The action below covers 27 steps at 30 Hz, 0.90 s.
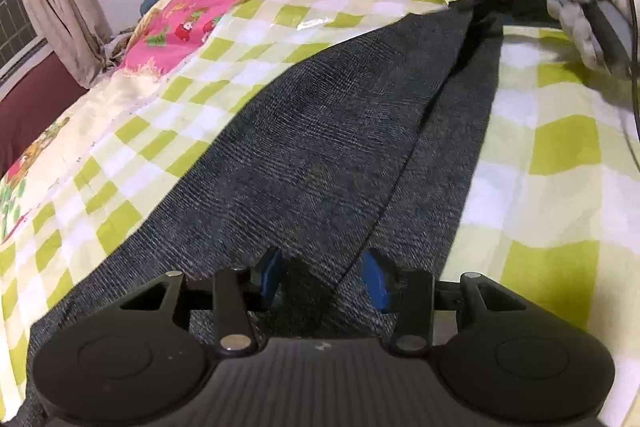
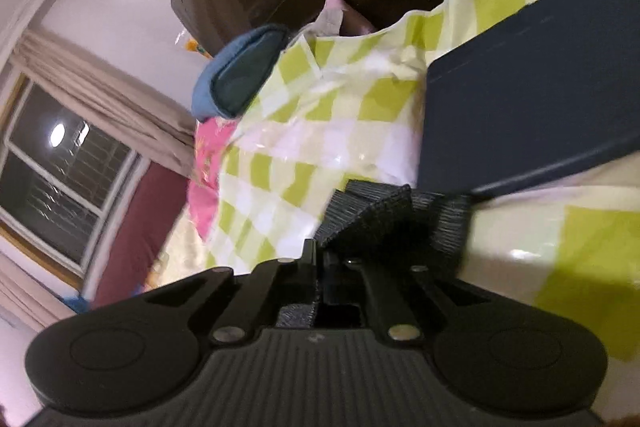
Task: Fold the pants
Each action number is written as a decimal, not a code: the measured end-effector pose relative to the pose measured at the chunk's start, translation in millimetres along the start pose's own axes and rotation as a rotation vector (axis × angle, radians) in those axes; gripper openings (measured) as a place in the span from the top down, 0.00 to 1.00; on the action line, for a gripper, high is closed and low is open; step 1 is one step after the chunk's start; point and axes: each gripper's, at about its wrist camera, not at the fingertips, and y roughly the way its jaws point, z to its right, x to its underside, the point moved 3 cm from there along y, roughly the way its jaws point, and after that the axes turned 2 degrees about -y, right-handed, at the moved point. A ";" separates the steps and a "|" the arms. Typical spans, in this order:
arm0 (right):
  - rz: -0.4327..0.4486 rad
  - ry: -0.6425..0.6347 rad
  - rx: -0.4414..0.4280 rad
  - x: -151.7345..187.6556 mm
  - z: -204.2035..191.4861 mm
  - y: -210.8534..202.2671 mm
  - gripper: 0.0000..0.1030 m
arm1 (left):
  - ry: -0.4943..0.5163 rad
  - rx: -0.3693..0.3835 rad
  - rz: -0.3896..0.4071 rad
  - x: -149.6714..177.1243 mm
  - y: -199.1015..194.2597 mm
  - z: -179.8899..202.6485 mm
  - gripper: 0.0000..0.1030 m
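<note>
My left claw [image 1: 324, 277] hangs parted, its blue pads either side of a dark crease in the grey ribbed-knit pants [image 1: 320, 131], gripping nothing. The pants stretch long and flat across the bed's green-and-white checked sheet [image 1: 560, 155]. At the far end, my right claw [image 2: 320, 259] is pinched tight on a bunched corner of the fabric.

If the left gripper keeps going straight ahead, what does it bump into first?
Probably the dark grey knitted pants: the open left gripper already sits low over them, and the fabric stretches straight ahead. Depth is unclear.
</note>
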 end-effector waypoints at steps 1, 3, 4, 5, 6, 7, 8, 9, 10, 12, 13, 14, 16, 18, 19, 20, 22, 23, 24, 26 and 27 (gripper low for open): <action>-0.038 -0.006 0.031 4.7 5.4 6.5 0.90 | 0.003 -0.002 -0.003 1.5 1.6 0.5 0.44; -0.062 0.091 0.028 12.1 23.0 14.5 0.87 | 0.006 -0.006 -0.004 3.0 1.3 1.5 0.44; -0.047 0.143 0.001 12.7 29.8 14.5 0.86 | 0.004 -0.005 -0.005 2.5 0.8 1.1 0.44; -0.031 0.200 -0.028 12.1 35.9 13.9 0.83 | 0.001 -0.004 -0.007 1.9 0.2 0.7 0.44; -0.016 0.251 -0.053 10.6 40.8 13.2 0.80 | 0.003 -0.003 -0.008 1.3 -0.3 0.2 0.44; -0.005 0.276 -0.065 8.3 43.3 13.9 0.80 | 0.005 -0.003 -0.008 1.4 -0.2 0.0 0.44; 0.001 0.281 -0.067 4.9 44.3 14.6 0.78 | 0.008 -0.003 -0.009 1.4 0.2 -0.2 0.43; 0.001 0.275 -0.064 1.5 44.0 15.5 0.77 | 0.011 -0.004 -0.009 1.4 0.7 -0.1 0.43; 0.002 0.271 -0.059 -1.8 43.2 17.2 0.76 | 0.011 -0.005 -0.009 2.0 0.7 0.4 0.43; 0.005 0.287 -0.057 -5.1 42.5 20.7 0.76 | 0.011 -0.009 -0.008 1.9 0.6 1.2 0.43; 0.001 0.308 -0.060 -6.0 43.4 22.1 0.76 | 0.011 -0.010 -0.008 2.2 0.3 1.6 0.43; 0.002 0.333 -0.074 -6.6 45.3 22.3 0.75 | 0.012 -0.009 -0.007 1.7 0.0 1.6 0.43; 0.003 0.360 -0.098 -8.3 46.5 20.7 0.73 | 0.010 -0.007 -0.006 2.0 -1.4 1.2 0.43; 0.028 0.362 -0.117 -9.9 47.7 15.2 0.67 | 0.012 -0.003 -0.003 2.9 -3.0 0.3 0.43; 0.046 0.366 -0.122 -11.3 49.3 12.9 0.64 | 0.014 -0.002 -0.003 4.0 -3.5 -0.1 0.43; 0.065 0.377 -0.119 -12.5 52.3 11.3 0.58 | 0.015 -0.001 -0.005 4.8 -3.5 -0.3 0.43; 0.076 0.395 -0.097 -14.3 57.9 11.8 0.61 | 0.014 -0.001 -0.007 5.2 -2.6 -0.4 0.43; 0.076 0.376 -0.068 -15.5 56.8 12.5 0.70 | 0.012 -0.002 -0.008 5.0 -2.0 -0.3 0.43; 0.075 0.322 -0.024 -17.1 52.1 12.7 0.78 | 0.009 -0.002 -0.008 4.6 -1.6 -0.3 0.43; 0.075 0.239 0.025 -19.2 44.1 13.1 0.89 | 0.008 -0.003 -0.008 3.6 -1.0 0.5 0.43; 0.070 0.218 0.033 -20.6 41.9 13.5 0.91 | 0.011 -0.004 -0.008 3.5 -1.0 0.7 0.43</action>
